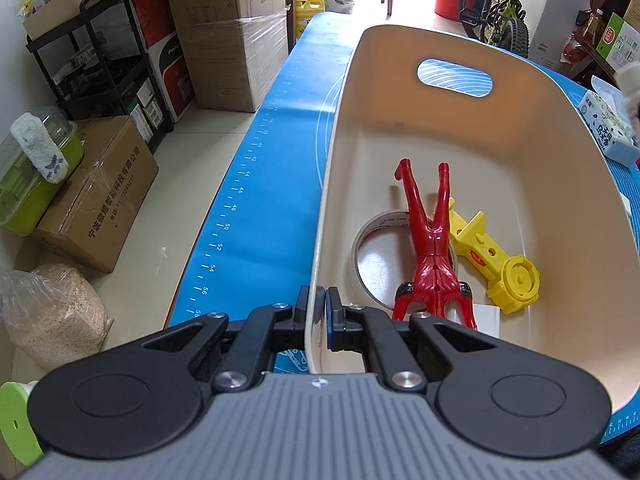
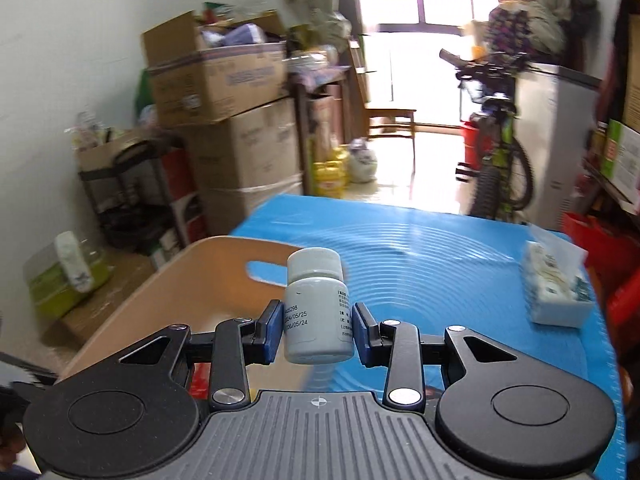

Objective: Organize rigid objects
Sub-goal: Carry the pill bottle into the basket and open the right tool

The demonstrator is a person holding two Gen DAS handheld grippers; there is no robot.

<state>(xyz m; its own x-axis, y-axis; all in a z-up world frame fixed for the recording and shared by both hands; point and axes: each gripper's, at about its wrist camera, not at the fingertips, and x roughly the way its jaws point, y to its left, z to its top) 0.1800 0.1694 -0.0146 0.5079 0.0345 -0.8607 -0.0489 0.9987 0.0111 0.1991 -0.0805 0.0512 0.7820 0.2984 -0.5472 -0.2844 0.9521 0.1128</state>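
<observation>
A beige plastic bin [image 1: 460, 140] stands on the blue mat. Inside it lie a red toy figure [image 1: 432, 252], a yellow plastic toy [image 1: 500, 264] and a roll of clear tape [image 1: 372, 264]. My left gripper [image 1: 322, 316] is shut on the bin's near wall, one finger outside and one inside. My right gripper [image 2: 318, 332] is shut on a small white pill bottle [image 2: 316, 304], held upright in the air above the mat, just right of the bin [image 2: 192, 280].
A blue and white tissue pack [image 1: 608, 128] lies on the mat to the bin's right; it also shows in the right wrist view [image 2: 556, 292]. The blue mat [image 2: 440, 248] ends at the table's left edge. Cardboard boxes [image 1: 100, 200], a shelf and a bicycle [image 1: 496, 4] stand on the floor beyond.
</observation>
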